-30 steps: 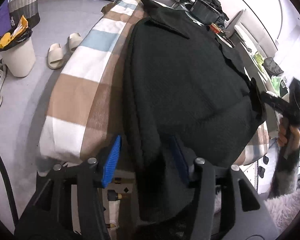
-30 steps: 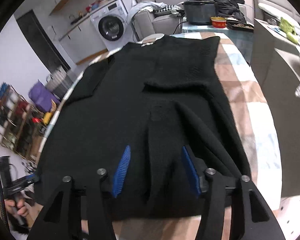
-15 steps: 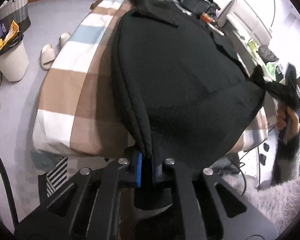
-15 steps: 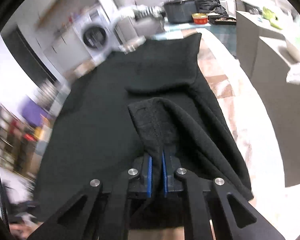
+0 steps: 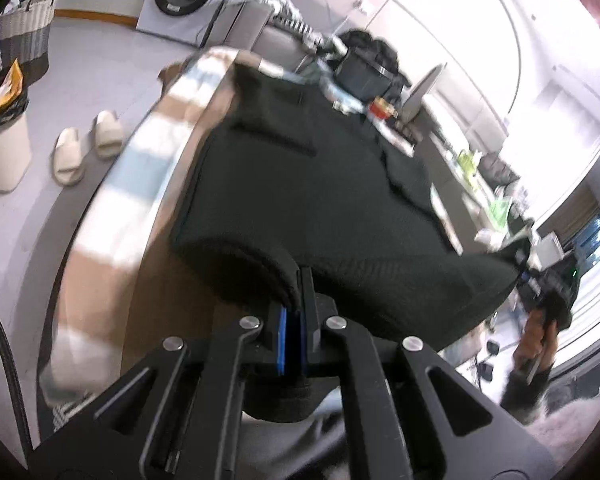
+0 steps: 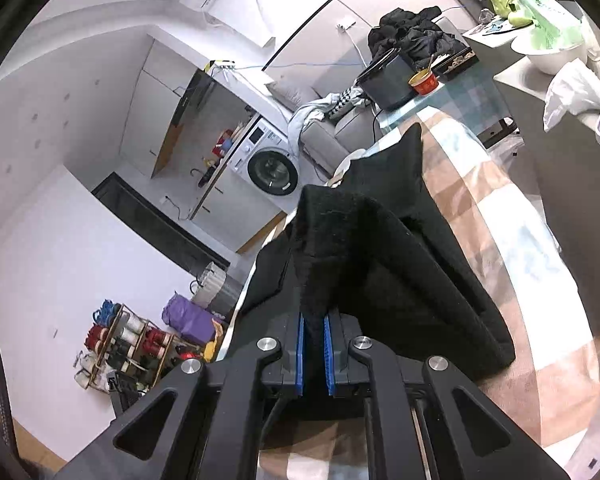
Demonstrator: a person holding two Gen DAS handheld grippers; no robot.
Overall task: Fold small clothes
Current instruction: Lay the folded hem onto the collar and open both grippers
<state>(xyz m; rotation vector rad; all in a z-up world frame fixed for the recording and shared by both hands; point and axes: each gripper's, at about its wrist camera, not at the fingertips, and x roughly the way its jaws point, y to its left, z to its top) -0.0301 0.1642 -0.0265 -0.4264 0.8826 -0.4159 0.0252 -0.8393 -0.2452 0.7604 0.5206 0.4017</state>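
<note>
Left hand-held gripper (image 5: 294, 340): blue pads clamped on near hem of black knit garment (image 5: 320, 200), hem lifted off checked cloth (image 5: 140, 168) covering surface. Rest of garment spread flat toward far end. Slippers (image 5: 86, 148) on floor at left.

Right hand-held gripper (image 6: 314, 354): pads closed on other hem corner of same garment (image 6: 380, 264), fabric raised in peak above jaws, remainder draping to checked cloth (image 6: 512, 240). Washing machine (image 6: 266, 164) behind.
</note>
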